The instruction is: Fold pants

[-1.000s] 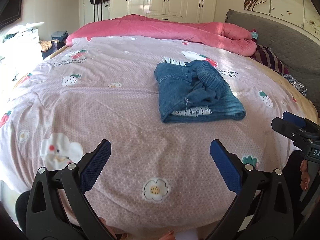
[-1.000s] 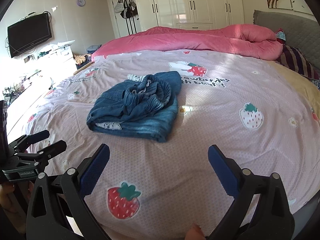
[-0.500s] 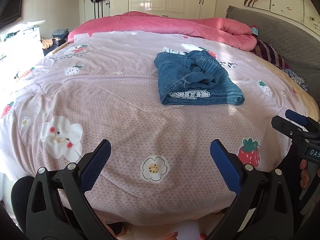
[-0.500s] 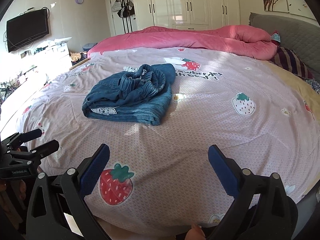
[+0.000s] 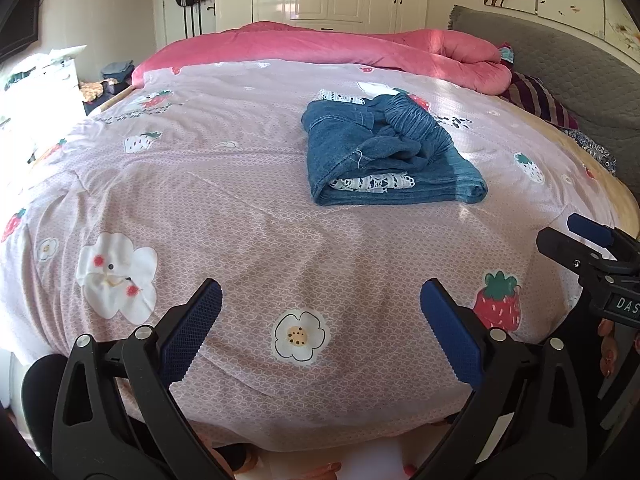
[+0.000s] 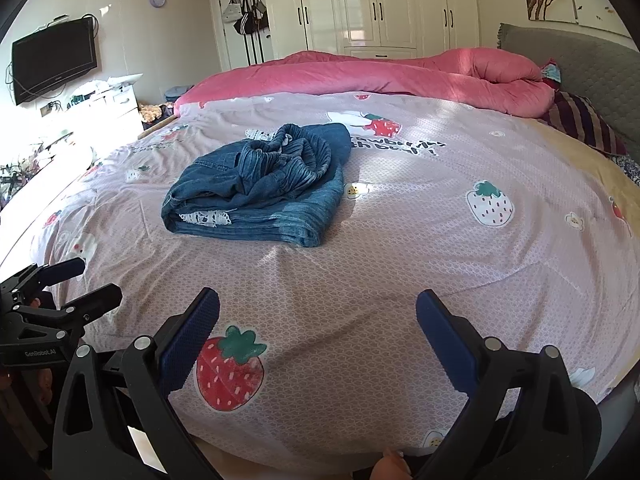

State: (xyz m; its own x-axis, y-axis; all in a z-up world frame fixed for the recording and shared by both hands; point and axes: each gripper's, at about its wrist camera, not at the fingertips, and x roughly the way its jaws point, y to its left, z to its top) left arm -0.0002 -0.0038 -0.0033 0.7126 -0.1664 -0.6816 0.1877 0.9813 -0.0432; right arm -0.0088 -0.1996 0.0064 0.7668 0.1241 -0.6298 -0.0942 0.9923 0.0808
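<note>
Blue denim pants (image 5: 384,152) lie folded in a compact stack on the pink patterned bedsheet (image 5: 240,208), with white lace trim showing at the near edge and the gathered waistband bunched on top. They also show in the right wrist view (image 6: 264,188). My left gripper (image 5: 320,312) is open and empty, held back at the bed's near edge, well short of the pants. My right gripper (image 6: 318,322) is open and empty too, also at the near edge. Each gripper appears in the other's view: the right one (image 5: 580,240), the left one (image 6: 68,288).
A rolled pink duvet (image 5: 360,48) lies along the far side of the bed. A grey headboard (image 5: 560,72) and striped pillow (image 5: 540,96) are at the right. White wardrobes (image 6: 380,4), a wall TV (image 6: 54,64) and a cluttered dresser (image 6: 104,100) stand behind.
Both grippers have pulled back from the bed towards its near edge and stayed open. The folded pants have not moved.
</note>
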